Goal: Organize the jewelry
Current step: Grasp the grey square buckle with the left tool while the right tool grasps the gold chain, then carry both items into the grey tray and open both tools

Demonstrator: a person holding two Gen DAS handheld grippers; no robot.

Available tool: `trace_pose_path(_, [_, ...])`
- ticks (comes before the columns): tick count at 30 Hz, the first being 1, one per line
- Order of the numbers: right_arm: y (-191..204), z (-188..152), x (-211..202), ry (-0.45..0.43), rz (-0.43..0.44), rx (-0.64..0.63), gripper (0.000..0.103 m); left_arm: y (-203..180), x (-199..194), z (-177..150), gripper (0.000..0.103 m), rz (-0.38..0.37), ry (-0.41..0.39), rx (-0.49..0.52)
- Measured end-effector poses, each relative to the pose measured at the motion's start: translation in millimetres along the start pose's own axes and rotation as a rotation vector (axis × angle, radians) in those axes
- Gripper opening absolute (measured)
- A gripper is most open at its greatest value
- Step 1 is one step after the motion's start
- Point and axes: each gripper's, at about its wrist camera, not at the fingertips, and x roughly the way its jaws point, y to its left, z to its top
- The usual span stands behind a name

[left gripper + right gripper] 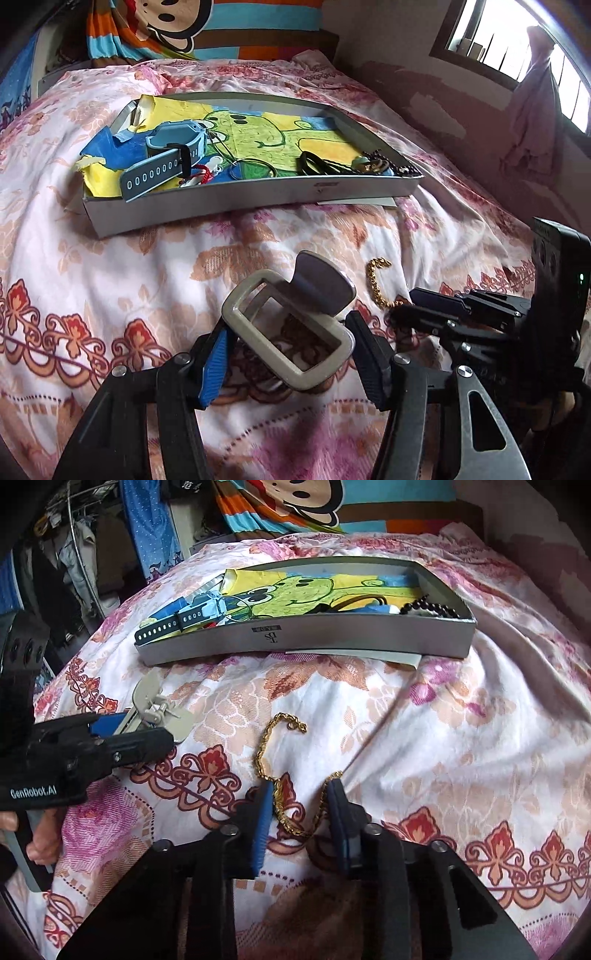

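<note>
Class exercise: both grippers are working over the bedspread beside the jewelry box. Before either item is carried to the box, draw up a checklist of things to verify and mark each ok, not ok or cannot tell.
1. Left gripper clamps the beige hair clip between both pads: ok.
2. Gold chain lies between the right gripper's pads: ok.
3. Right pads actually pinch the chain: cannot tell; a gap shows around it.
4. Chain clear of the bedspread: not ok, still lying on it.
5. Grey box open with room inside: ok.
6. The two grippers are apart: ok.
</note>
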Motion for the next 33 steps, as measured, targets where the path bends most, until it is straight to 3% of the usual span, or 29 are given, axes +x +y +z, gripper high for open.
trace_pose_path(6, [1.4, -12.0, -5.2, -0.012, 0.046, 0.021, 0.013, -10.5, -8.8, -8.9, 0.057, 0.008, 0.005, 0.014])
trace_pose_path(20, [-26.6, 3.3, -49.9, -0.168, 0.169, 0.145, 0.013, -12.9, -27.8, -8.0, 0.057, 0.049, -0.009, -0.013])
trace_pose_path(27, [-29.3, 21.1, -63.6, -0.246, 0.204, 0.157, 0.012, -18.3, -38.1, 14.1, 0.057, 0.052, -0.051, -0.002])
trace_pose_path(33, [-32.8, 54.9, -77.2, -0.360, 0.218, 0.157, 0.013, -17.3, -37.9, 52.4, 0.057, 0.074, -0.095, -0.014])
